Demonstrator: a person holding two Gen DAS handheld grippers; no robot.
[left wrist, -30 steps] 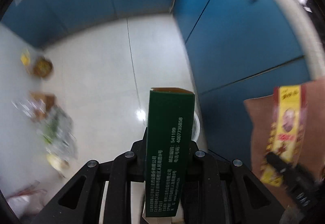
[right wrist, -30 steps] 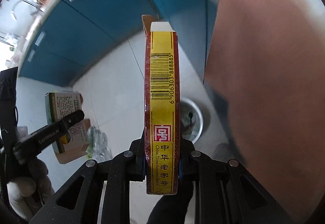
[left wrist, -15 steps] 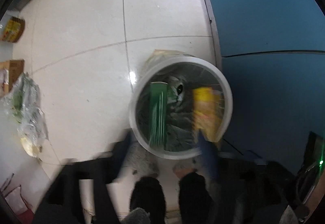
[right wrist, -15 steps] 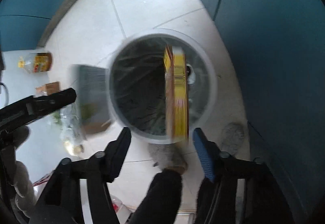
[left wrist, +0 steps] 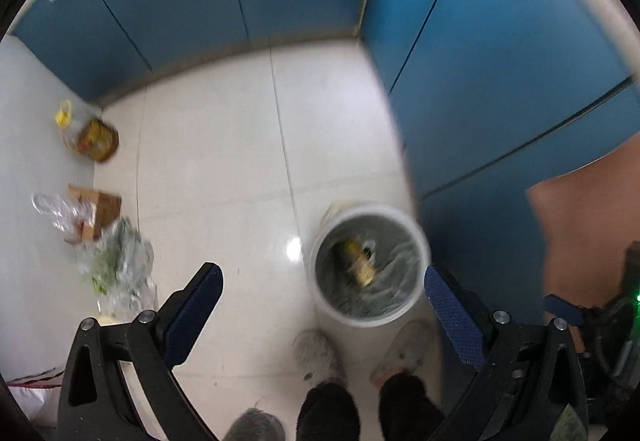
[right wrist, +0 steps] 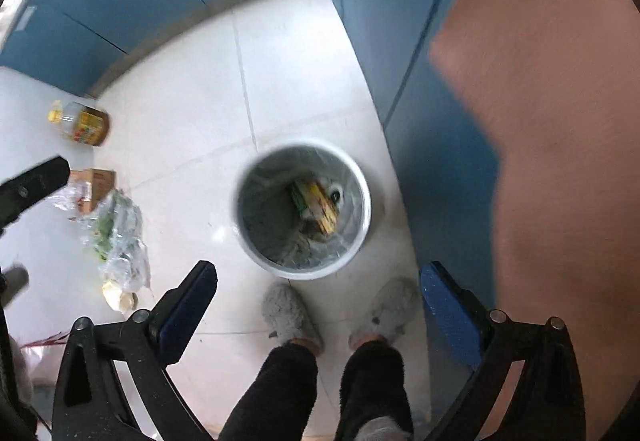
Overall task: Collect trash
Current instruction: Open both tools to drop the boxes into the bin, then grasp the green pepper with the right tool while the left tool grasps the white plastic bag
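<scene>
Nearest the lens, lower frame of each wrist view: left tool (left wrist: 322, 279) and right tool (right wrist: 318, 277) both spread wide, blue pads (right wrist: 450, 315) well apart, gripping nothing. Between the fingers, at the bottom centre: two grey fluffy slippers (right wrist: 290, 315) on the pale tiled floor (right wrist: 188, 145), dark trouser legs above them. Just beyond the toes, mid-frame: a round white trash bin (right wrist: 256, 255) with a liner, standing on the floor close beside the blue cabinet (right wrist: 424, 121) at right. Inside the bin, lying tilted on other rubbish: a yellow box (right wrist: 322, 203) with a green box (right wrist: 298, 197) touching its left side; blurred in the left view. Left of frame, well apart from the bin: a crumpled clear plastic bag (right wrist: 118, 241) with greens in it, a brown cardboard box (right wrist: 98, 183) just behind. Farther still, upper left: an oil bottle (right wrist: 82, 125) with a yellow cap near the blue cabinets. Large blurred brown panel (right wrist: 560, 121) filling the right edge.
</scene>
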